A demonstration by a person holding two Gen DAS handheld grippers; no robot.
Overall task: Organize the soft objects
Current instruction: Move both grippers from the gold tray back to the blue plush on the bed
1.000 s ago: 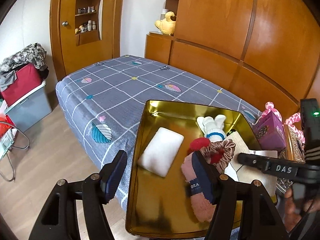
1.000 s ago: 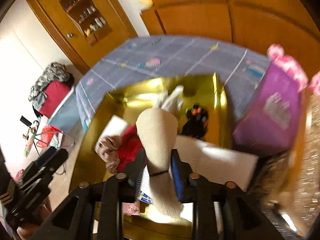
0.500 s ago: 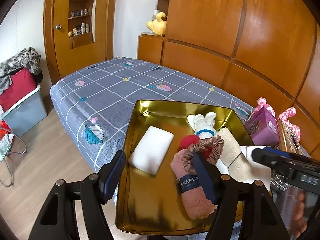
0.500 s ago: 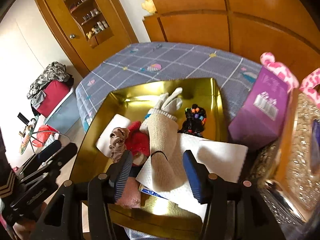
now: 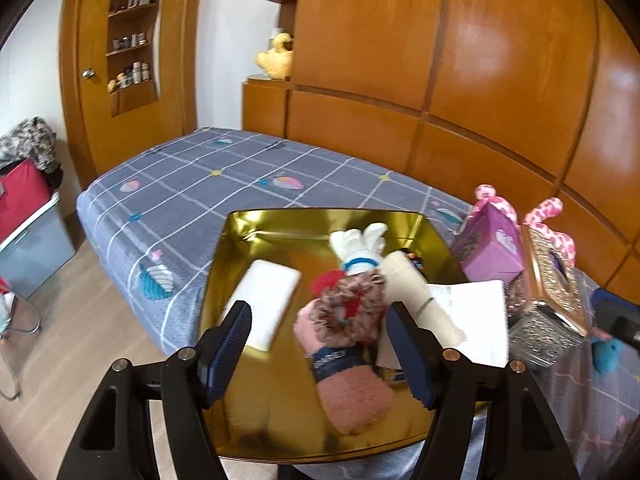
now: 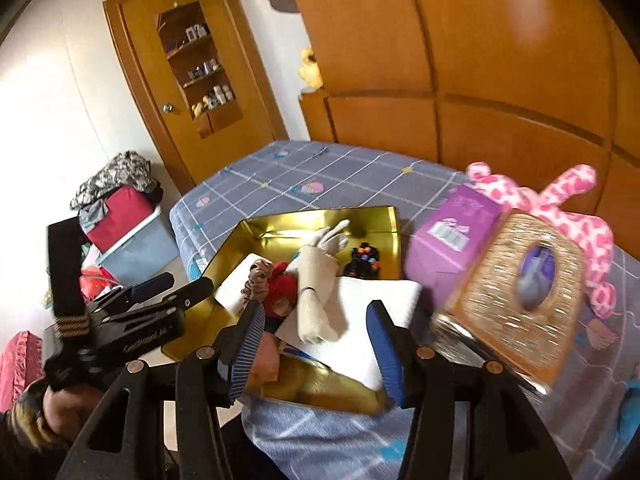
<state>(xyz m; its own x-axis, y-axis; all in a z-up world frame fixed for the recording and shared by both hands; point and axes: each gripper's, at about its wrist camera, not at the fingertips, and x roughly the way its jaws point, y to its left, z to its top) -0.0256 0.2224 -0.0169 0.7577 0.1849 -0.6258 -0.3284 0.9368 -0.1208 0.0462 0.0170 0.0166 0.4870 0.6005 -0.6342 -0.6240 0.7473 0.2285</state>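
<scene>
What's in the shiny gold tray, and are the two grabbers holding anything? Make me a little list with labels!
tray: gold tray on the grey checked bed
inside: white pad, pink fuzzy sock, brown scrunchie, beige rolled sock, white glove, white paper
beside tray: purple box, gold glittery box
left gripper: jaws open, empty
right gripper: jaws have just opened, nothing between them

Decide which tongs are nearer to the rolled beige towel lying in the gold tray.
Right, as far as the views show. The right tongs hang open just short of the rolled beige towel; the left tongs hang open over the pink fuzzy sock, beside the towel.
</scene>
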